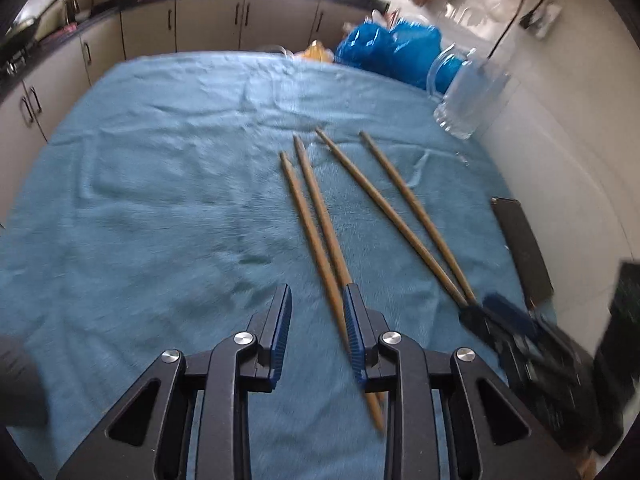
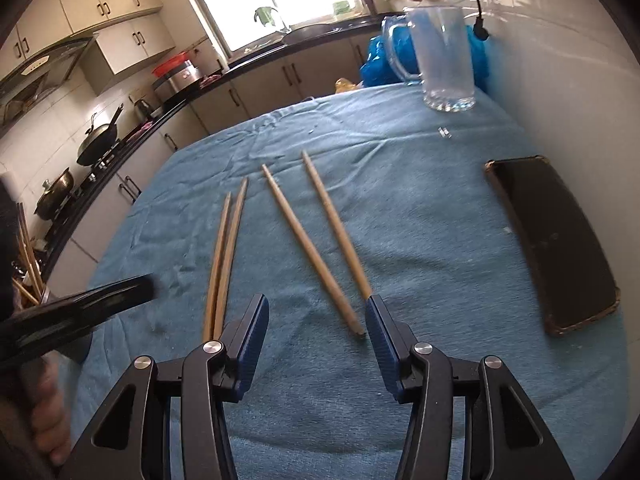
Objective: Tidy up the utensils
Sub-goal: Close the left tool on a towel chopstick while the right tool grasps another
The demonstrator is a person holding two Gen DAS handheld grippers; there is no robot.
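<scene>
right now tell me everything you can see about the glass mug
The glass mug is clear, tall and slightly tapered, with a thick ribbed base and a looped handle on its side. It looks empty. It stands upright on the blue cloth at the table's far end near the white wall, with blue plastic bags just behind it. Neither claw touches it, and it sits well beyond the four chopsticks.

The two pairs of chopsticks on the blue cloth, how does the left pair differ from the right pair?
The left pair lies close together, almost touching along its length; the right pair lies apart with a clear gap of cloth between the sticks. The left pair's near ends run beside the right gripper's left finger, while the right pair's near ends reach between and against its open fingers. Both are plain wooden sticks lying flat on the blue cloth.
</scene>
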